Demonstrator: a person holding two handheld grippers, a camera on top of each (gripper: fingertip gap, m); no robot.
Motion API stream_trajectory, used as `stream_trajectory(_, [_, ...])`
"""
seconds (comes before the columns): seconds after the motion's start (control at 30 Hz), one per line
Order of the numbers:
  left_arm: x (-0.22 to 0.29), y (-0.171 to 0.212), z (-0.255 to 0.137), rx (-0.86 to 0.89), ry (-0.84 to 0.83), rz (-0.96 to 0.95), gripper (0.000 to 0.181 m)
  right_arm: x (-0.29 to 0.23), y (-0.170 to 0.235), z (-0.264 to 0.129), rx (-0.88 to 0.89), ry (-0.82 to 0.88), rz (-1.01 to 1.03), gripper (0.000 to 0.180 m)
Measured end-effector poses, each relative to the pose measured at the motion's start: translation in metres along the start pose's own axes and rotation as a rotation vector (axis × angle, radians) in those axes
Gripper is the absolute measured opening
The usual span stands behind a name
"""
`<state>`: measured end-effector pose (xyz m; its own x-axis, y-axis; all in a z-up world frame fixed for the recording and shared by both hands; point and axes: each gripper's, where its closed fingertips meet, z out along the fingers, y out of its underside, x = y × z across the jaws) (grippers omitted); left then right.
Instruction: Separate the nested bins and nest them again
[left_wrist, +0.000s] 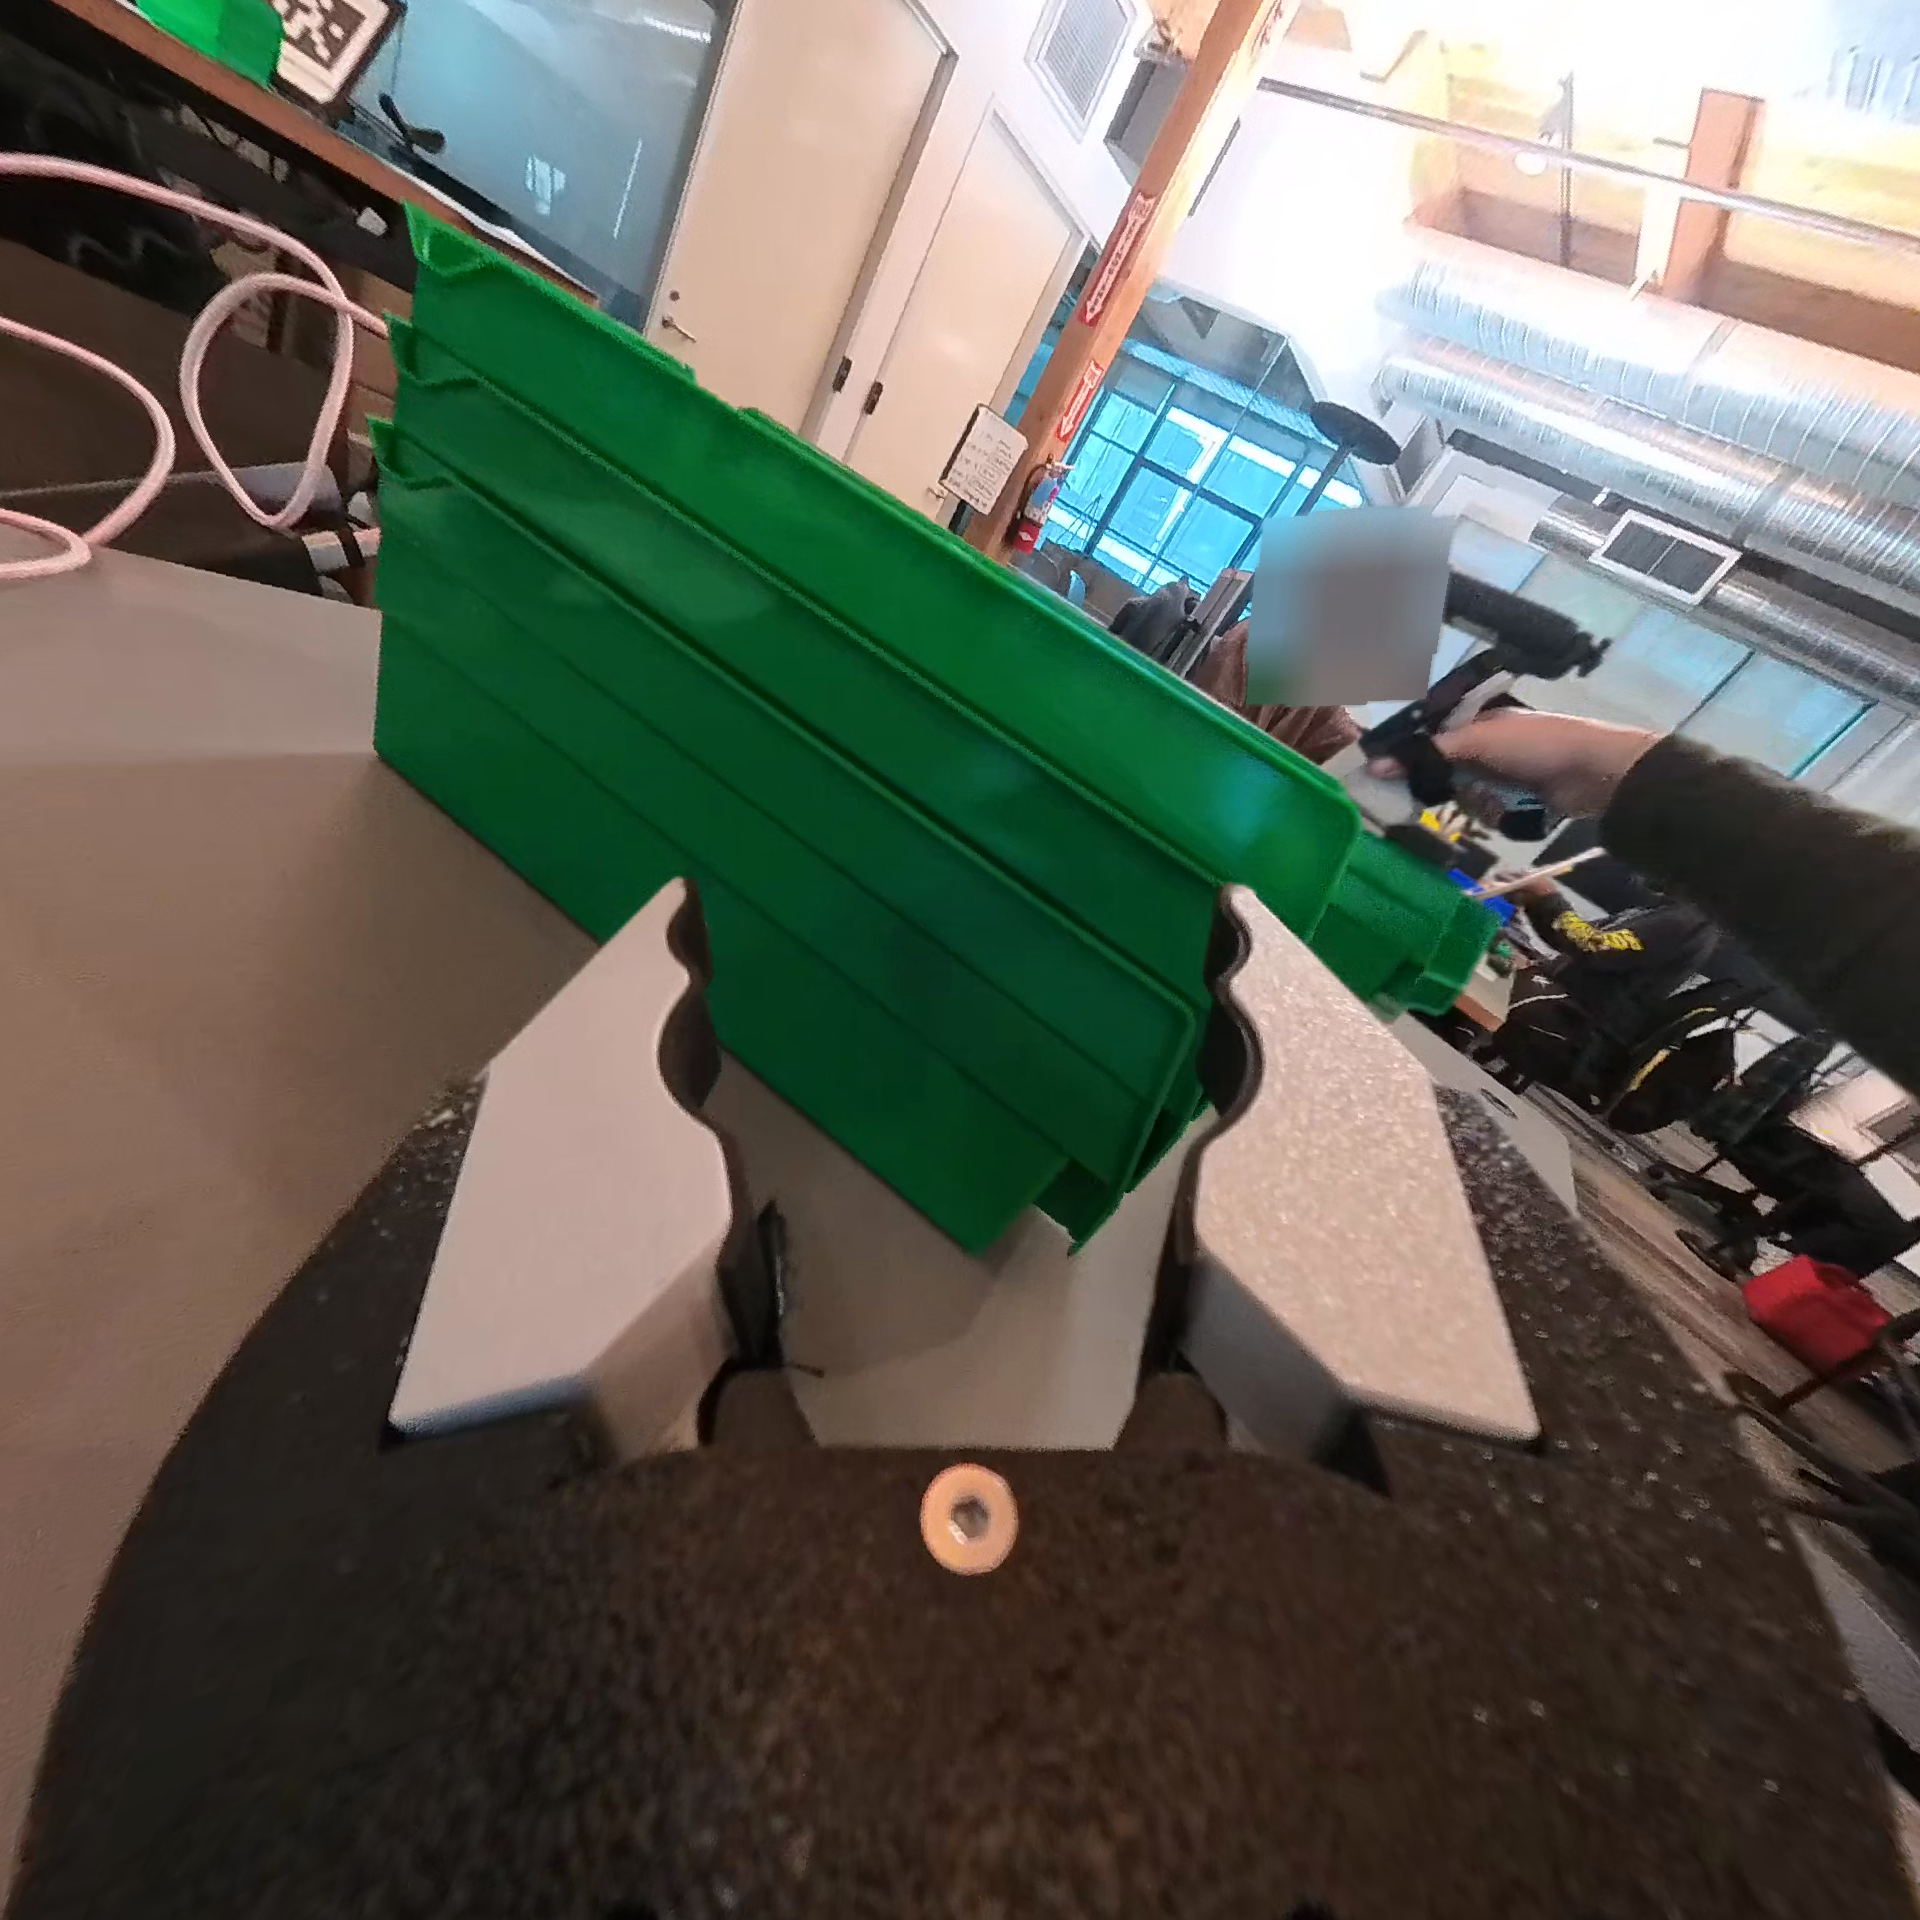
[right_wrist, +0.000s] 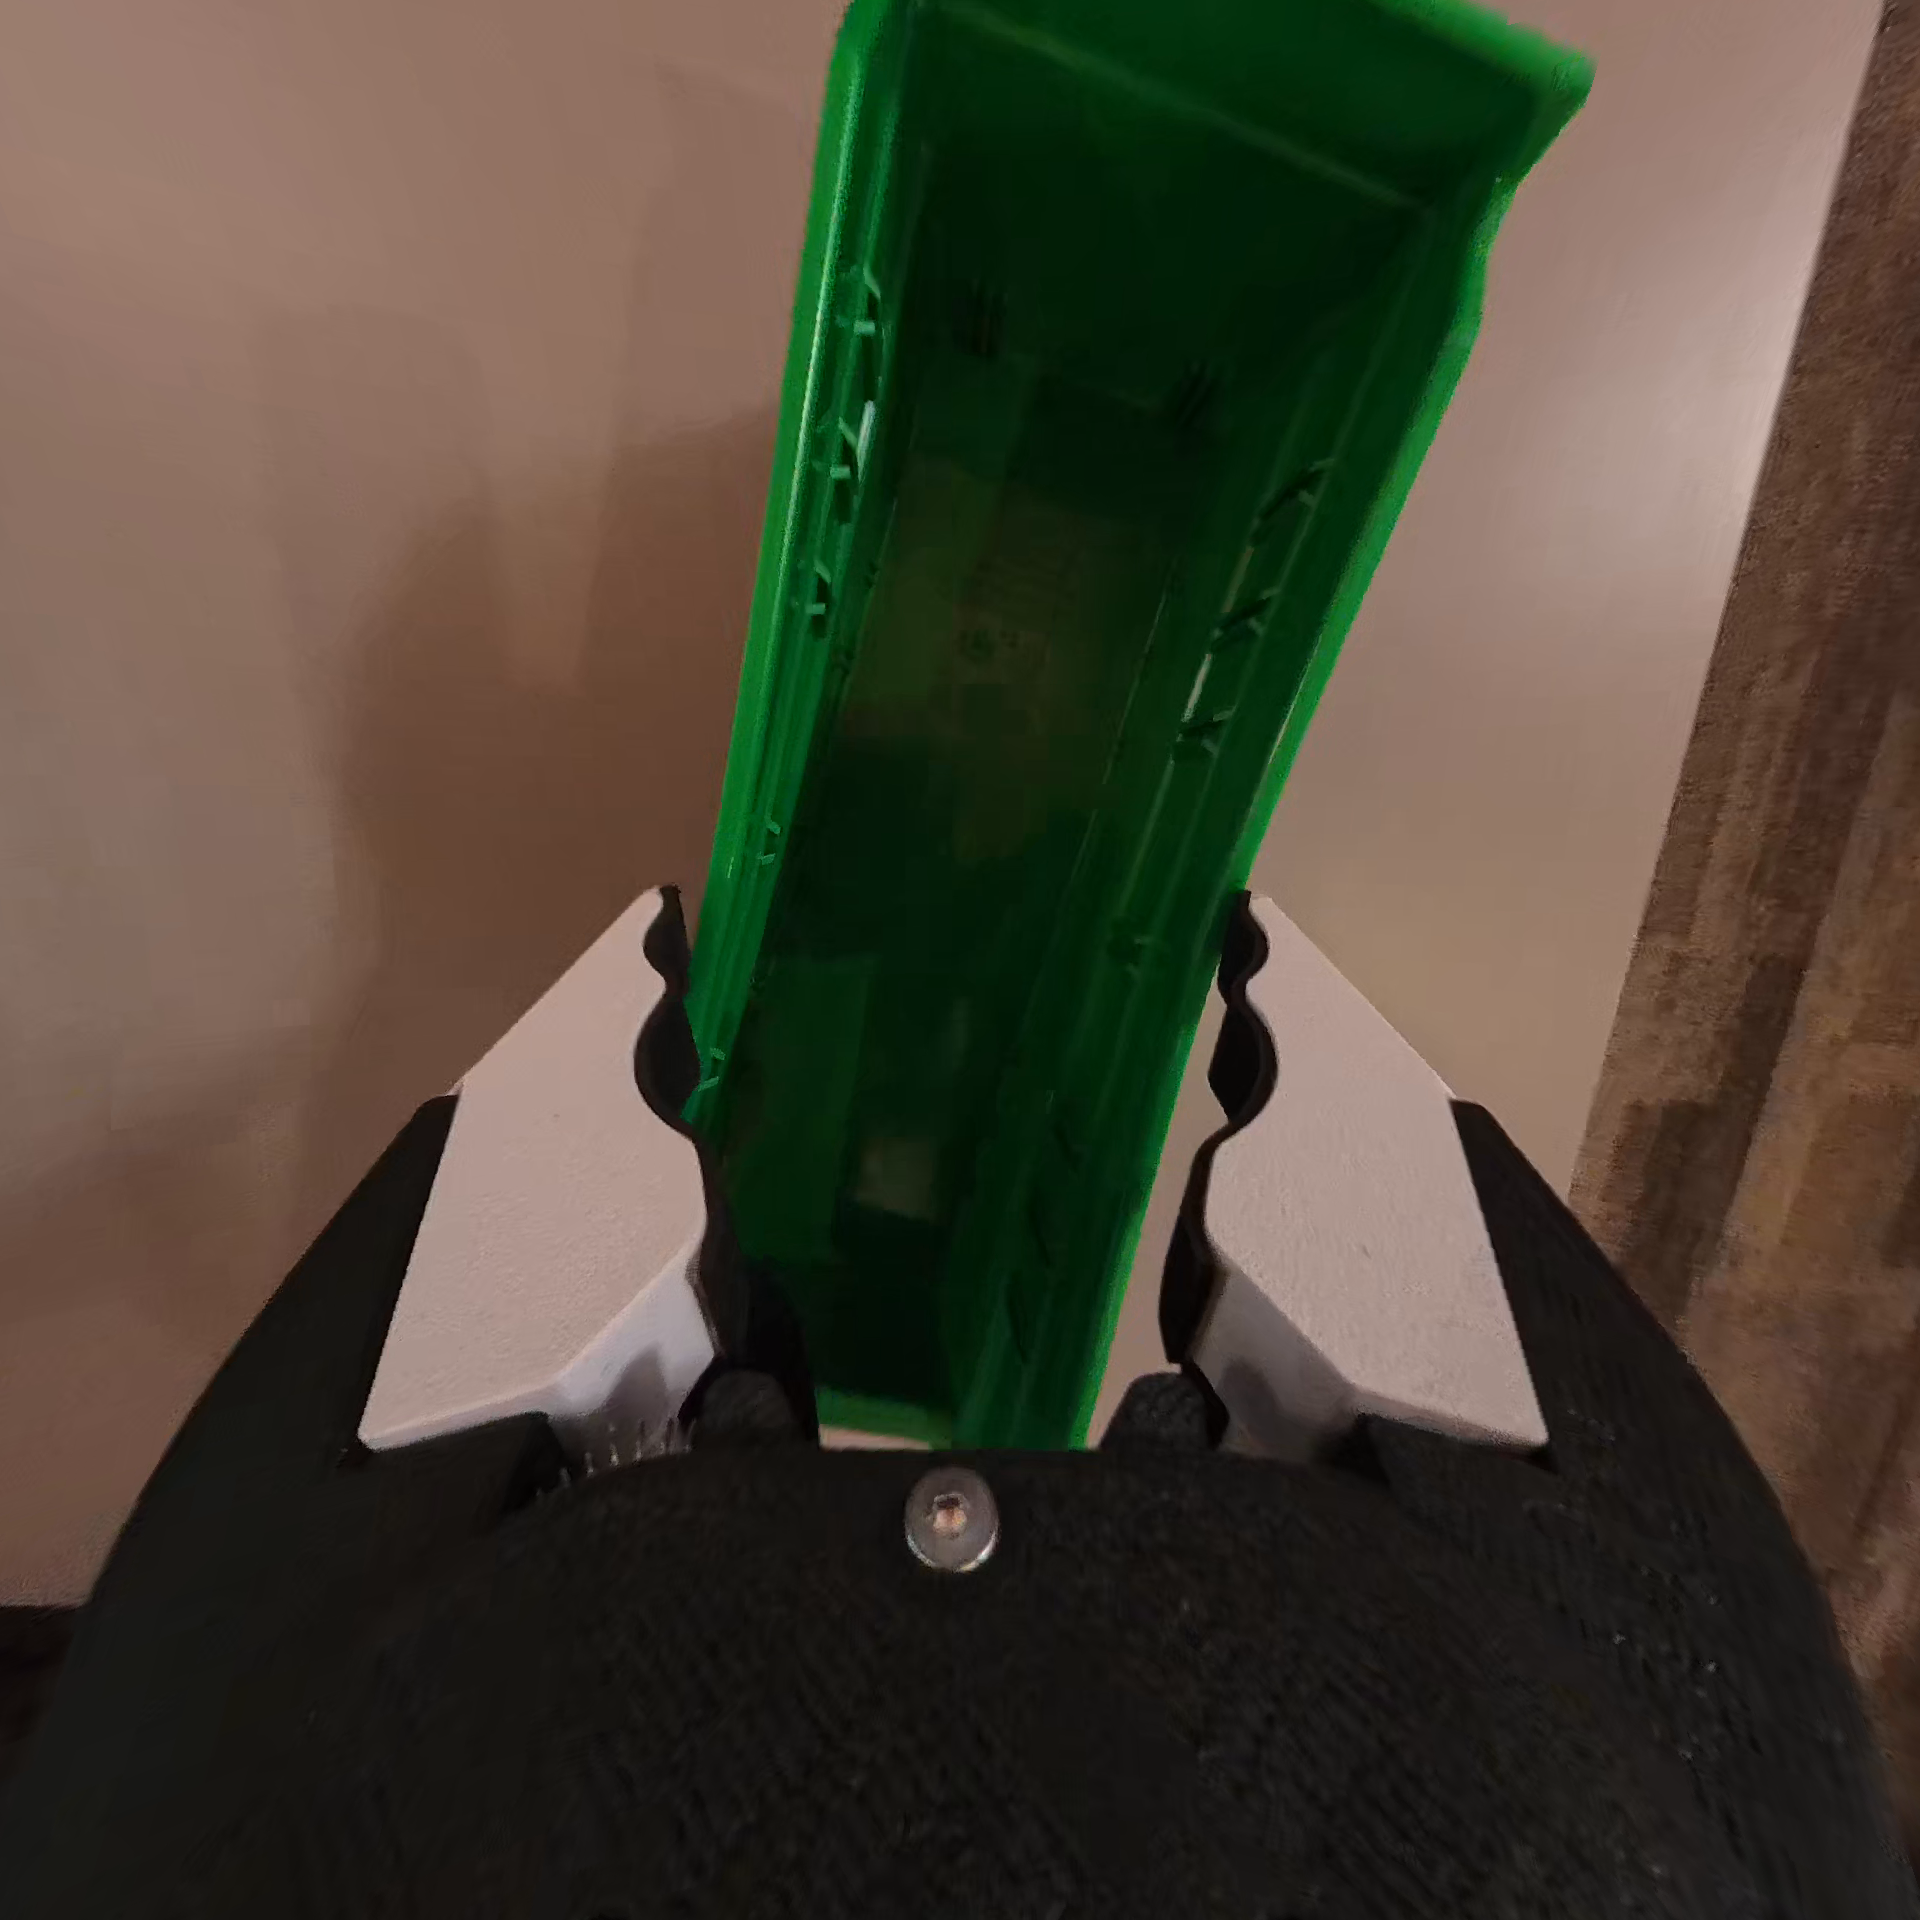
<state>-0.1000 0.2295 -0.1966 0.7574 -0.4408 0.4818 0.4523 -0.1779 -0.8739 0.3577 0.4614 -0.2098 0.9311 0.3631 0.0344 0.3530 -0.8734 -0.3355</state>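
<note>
Green bins (right_wrist: 1039, 727) lengthwise between tool fingers (right_wrist: 561, 1195)

Bright green across the stack of long nested plastic bins (left_wrist: 790, 727), centre frame, plain and glossy. Same vivid green on the long narrow plastic bin (right_wrist: 1039, 675), darker inside. Pale beige on the smooth tabletop (left_wrist: 187, 935), lower left. Pale pink on the looping cable (left_wrist: 208, 343), upper left.

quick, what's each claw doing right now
Left claw: open, fingers either side of the stack of nested green plastic bins.
Right claw: a single long green plastic bin sits between its fingers; grip cannot be told.
</note>
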Motion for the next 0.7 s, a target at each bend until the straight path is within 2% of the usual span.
stream_trajectory(0.13, [0.0,0.001,0.0,-0.004,0.006,-0.015,0.094,0.0,0.009,0.017,-0.024,-0.018,-0.061,0.105])
stream_trajectory(0.37, [-0.001,0.003,0.0,-0.012,0.002,-0.016,0.095,-0.003,0.006,0.018,-0.011,0.026,-0.078,0.125])
stream_trajectory(0.4, [-0.001,0.003,0.0,-0.013,0.0,-0.015,0.095,-0.001,-0.003,0.012,0.031,0.058,-0.052,0.131])
stream_trajectory(0.5, [-0.001,0.001,0.0,-0.002,0.001,-0.023,0.095,-0.011,-0.046,-0.031,0.215,0.087,0.018,0.13])
stream_trajectory(0.6, [-0.002,-0.001,-0.001,0.007,0.0,-0.025,0.095,-0.071,-0.084,-0.079,0.327,-0.035,0.006,0.13])
stream_trajectory(0.7, [-0.003,-0.002,-0.003,0.013,-0.002,-0.032,0.094,-0.148,-0.103,-0.108,0.325,-0.103,-0.1,0.131])
